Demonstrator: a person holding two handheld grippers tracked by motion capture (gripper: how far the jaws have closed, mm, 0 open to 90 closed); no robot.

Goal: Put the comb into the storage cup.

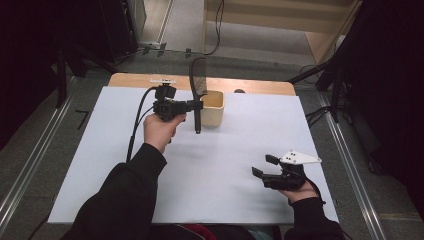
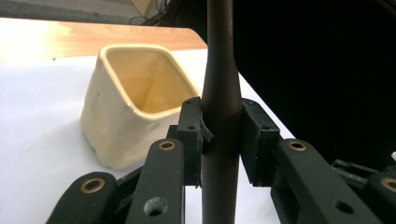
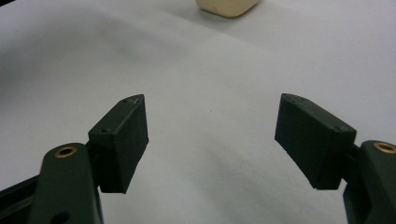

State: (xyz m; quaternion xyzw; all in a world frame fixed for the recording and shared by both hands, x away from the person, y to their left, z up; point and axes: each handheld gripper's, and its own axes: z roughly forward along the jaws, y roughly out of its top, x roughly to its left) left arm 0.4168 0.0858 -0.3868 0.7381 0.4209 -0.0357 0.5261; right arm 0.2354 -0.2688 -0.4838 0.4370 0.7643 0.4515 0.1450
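Near the bench's front right corner, the right hand-held gripper [image 1: 262, 167] rests with jaws spread and nothing between them. Farther back, toward the rear edge, the left hand-held gripper [image 1: 198, 105] is clenched on the handle of a dark spatula [image 1: 198, 80], held upright just beside the cream cup [image 1: 215, 109]. Keep the handle vertical and centre it over the cup's mouth before lowering.

Left gripper [image 1: 196, 105] raised, jaws clamped; right gripper [image 1: 264, 165] seemingly resting low, jaws apart.

Black sleeves; each black hand-held gripper [image 1: 196, 105] has brass-ringed pivots, the right one [image 1: 265, 166] a grey plate.
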